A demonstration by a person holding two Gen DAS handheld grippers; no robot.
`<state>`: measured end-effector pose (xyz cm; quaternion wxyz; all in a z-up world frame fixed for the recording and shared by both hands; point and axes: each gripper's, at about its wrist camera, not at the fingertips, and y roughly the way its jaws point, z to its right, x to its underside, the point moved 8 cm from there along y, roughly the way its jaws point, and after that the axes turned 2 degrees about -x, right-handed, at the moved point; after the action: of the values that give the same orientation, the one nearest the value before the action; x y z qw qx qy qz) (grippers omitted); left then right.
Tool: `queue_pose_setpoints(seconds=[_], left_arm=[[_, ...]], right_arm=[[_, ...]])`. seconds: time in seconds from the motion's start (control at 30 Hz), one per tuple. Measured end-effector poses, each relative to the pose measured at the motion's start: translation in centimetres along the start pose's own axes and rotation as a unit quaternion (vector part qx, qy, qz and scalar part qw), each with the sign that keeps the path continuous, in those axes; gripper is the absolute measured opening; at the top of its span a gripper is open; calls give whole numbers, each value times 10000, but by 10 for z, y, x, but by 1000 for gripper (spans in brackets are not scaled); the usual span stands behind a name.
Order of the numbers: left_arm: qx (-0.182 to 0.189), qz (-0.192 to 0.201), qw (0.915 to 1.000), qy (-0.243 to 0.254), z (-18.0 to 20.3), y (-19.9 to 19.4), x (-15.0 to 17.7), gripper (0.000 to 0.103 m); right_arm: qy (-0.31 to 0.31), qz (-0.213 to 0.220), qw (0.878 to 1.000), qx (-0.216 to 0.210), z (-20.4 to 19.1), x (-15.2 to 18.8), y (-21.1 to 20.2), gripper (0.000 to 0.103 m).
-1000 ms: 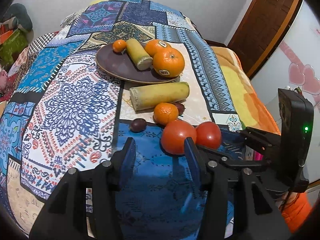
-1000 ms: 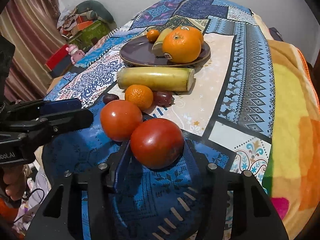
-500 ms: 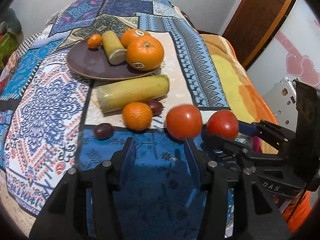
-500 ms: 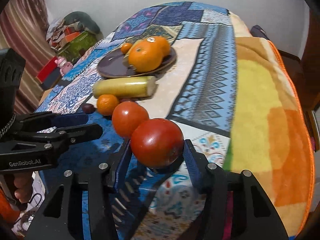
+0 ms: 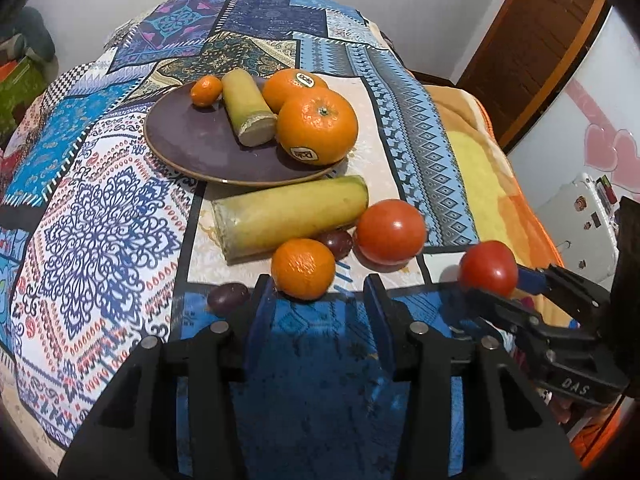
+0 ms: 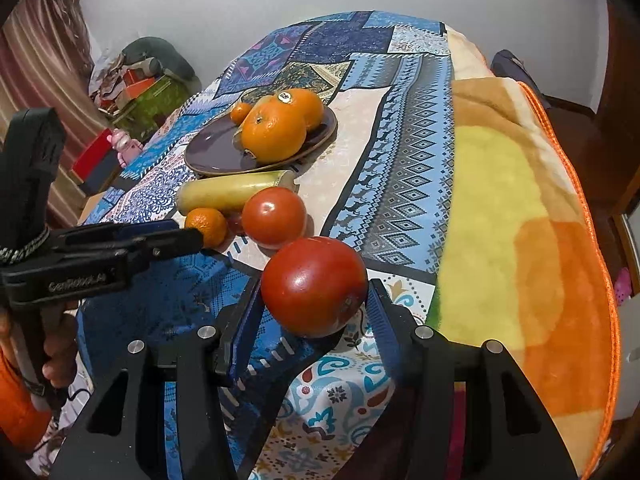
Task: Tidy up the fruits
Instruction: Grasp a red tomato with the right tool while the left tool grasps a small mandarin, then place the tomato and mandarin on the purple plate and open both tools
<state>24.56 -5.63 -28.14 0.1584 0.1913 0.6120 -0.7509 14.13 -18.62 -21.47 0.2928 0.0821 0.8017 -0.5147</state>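
A tomato [image 6: 315,286] is being pinched by the right hand-held gripper [image 6: 315,304]. Only the left view is showing the left hand-held gripper [image 5: 320,300] spread and just narrowed, empty, beside the mandarin [image 5: 303,268].

Home, likely bedroom or living room. Patchwork-print cloth [image 5: 100,216] and orange-yellow fleece blanket [image 6: 520,240] cover broad surface. Wooden door [image 5: 536,40], plain white walls. Corner clutter: boxes, bags, pink toy [image 6: 126,148], striped curtain [image 6: 36,52]. Pink heart decals [image 5: 608,152] on white appliance. Plate [image 5: 192,148] of fruit.
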Motion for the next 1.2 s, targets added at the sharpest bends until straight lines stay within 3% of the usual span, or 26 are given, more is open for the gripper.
queue_pose_setpoints(seconds=[0.23, 0.37, 0.47, 0.77, 1.2], left_arm=[[-346, -49, 9994, 22, -5, 19, -8, 45], [-200, -126, 9997, -77, -8, 28, -4, 38], [-194, -82, 9998, -21, -6, 27, -4, 37], [-207, 319, 9993, -39, -15, -9, -12, 37], [-351, 870, 9950, -347, -72, -52, -59, 37]], right_arm=[[9, -5, 10000, -23, 1, -2, 1, 49], [7, 5, 10000, -17, 1, -5, 2, 49], [-8, 6, 10000, -3, 1, -9, 2, 49], [-154, 162, 9997, -97, -13, -32, 4, 49], [-689, 440, 9961, -324, -64, -91, 26, 49]])
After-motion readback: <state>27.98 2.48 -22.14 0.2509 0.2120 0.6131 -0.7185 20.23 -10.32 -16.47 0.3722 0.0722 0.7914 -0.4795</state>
